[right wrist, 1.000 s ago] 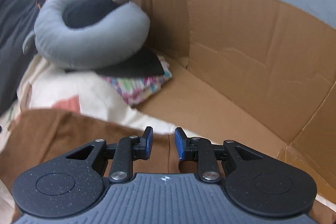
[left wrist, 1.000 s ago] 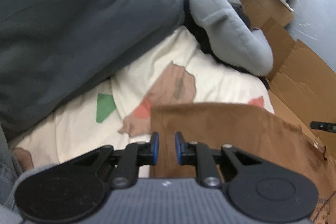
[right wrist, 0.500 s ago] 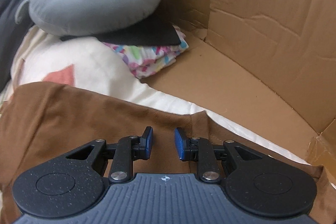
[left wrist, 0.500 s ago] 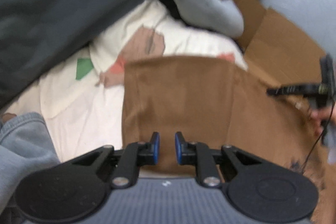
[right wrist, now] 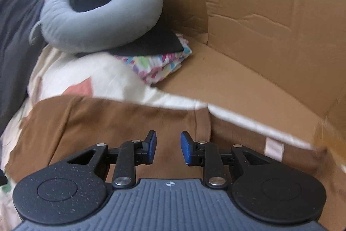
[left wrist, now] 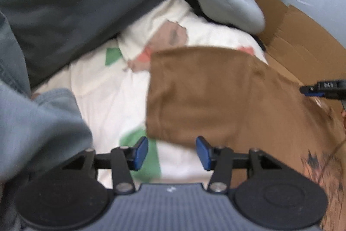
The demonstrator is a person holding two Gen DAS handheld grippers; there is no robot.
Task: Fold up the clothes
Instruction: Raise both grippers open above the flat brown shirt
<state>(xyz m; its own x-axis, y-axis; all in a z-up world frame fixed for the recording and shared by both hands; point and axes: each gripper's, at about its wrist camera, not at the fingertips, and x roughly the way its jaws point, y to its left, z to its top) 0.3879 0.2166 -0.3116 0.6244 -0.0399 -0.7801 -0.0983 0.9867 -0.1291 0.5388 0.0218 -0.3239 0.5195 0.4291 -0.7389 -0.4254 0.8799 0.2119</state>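
Currently brown garment [left wrist: 205, 92] lies flat on the bed; left gripper [left wrist: 172, 152] just opened, empty, right gripper [right wrist: 166, 147] parted, empty. Risk: pinching the sheet [left wrist: 112, 96] too.
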